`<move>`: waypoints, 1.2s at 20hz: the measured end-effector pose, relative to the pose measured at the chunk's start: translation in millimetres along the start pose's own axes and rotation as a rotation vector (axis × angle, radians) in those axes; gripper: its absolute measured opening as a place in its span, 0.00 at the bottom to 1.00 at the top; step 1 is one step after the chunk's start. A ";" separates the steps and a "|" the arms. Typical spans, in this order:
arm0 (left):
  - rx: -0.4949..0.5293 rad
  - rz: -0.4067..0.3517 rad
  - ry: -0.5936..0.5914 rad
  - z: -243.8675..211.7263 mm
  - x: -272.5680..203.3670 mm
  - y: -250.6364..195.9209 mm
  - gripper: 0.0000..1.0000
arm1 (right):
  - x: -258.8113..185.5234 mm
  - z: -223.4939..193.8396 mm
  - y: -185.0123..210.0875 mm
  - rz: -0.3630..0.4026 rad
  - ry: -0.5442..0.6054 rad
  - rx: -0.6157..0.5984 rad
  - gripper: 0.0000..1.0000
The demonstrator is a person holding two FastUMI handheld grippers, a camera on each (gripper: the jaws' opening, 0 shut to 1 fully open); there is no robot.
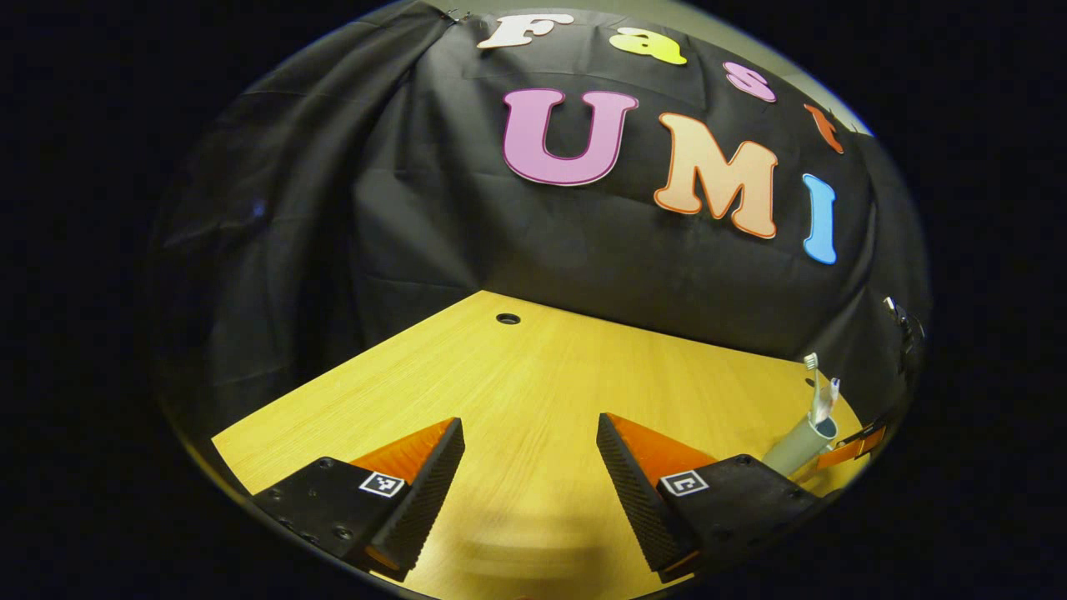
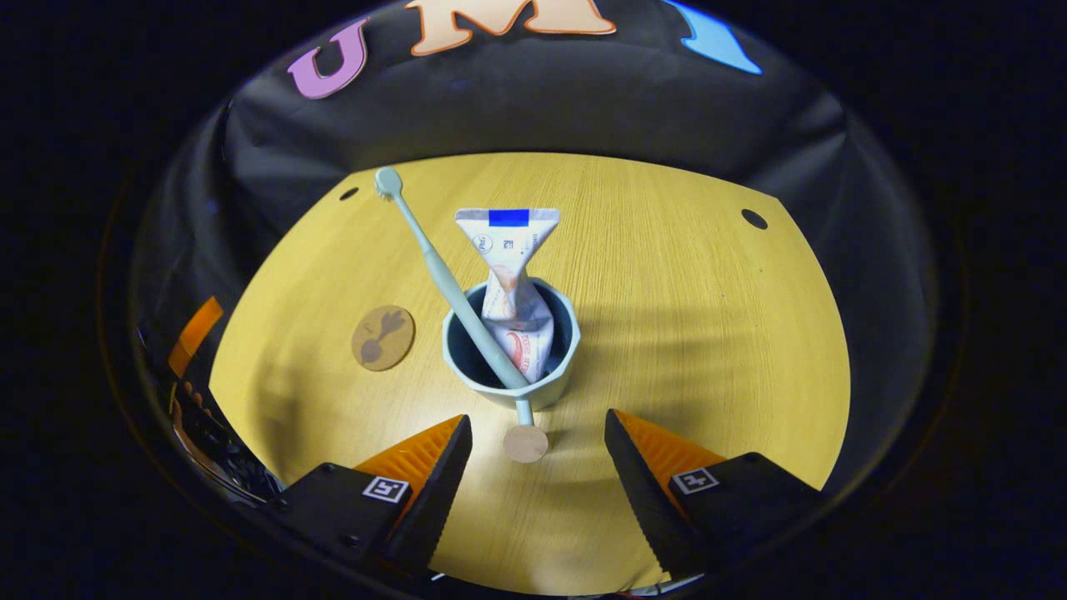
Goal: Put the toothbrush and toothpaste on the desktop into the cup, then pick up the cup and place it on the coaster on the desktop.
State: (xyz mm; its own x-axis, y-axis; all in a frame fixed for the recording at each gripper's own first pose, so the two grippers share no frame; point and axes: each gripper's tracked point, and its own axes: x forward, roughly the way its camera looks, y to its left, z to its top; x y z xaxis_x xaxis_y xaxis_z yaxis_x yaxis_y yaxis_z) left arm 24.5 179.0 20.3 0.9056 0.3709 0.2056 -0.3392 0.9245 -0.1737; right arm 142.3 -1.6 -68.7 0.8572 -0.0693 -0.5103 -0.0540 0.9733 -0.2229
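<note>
In the right gripper view, the cup (image 2: 511, 350) is sitting mid-frame on the desk (image 2: 708, 333), holding the toothbrush (image 2: 442, 275) and toothpaste (image 2: 510, 283). The coaster (image 2: 383, 337) is lying apart at its left. The right gripper (image 2: 538, 467) is hovering spread below it. The left gripper (image 1: 529, 471) is spread over bare wood.

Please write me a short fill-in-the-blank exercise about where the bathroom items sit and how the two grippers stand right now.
1. The toothbrush and toothpaste both stand inside the ____.
2. The cup rests on the desktop, beside the round ____, not on it.
3. The right gripper has its fingers ____, holding nothing.
4. The left gripper is also ____.

Missing words: cup; coaster; open; open
</note>
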 end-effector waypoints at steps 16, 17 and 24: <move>0.054 0.004 0.036 -3.7 -1.9 15.3 0.95 | 36.7 -10.9 1.9 -0.014 0.211 -0.110 0.43; 0.054 -0.005 0.037 -4.4 -1.3 10.7 0.95 | 32.2 -10.3 1.9 -0.014 0.224 -0.107 0.31; 0.040 -0.046 0.072 -14.5 -3.5 -4.9 0.95 | 34.6 -6.5 2.6 -0.020 0.196 -0.121 0.26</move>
State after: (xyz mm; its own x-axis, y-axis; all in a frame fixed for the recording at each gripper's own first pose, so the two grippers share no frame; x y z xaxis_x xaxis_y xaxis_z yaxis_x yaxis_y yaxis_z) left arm 26.6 171.8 6.4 0.9358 0.3223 0.1425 -0.3057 0.9436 -0.1268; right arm 168.4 -2.9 -92.3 0.7433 -0.1412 -0.6539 -0.1087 0.9390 -0.3263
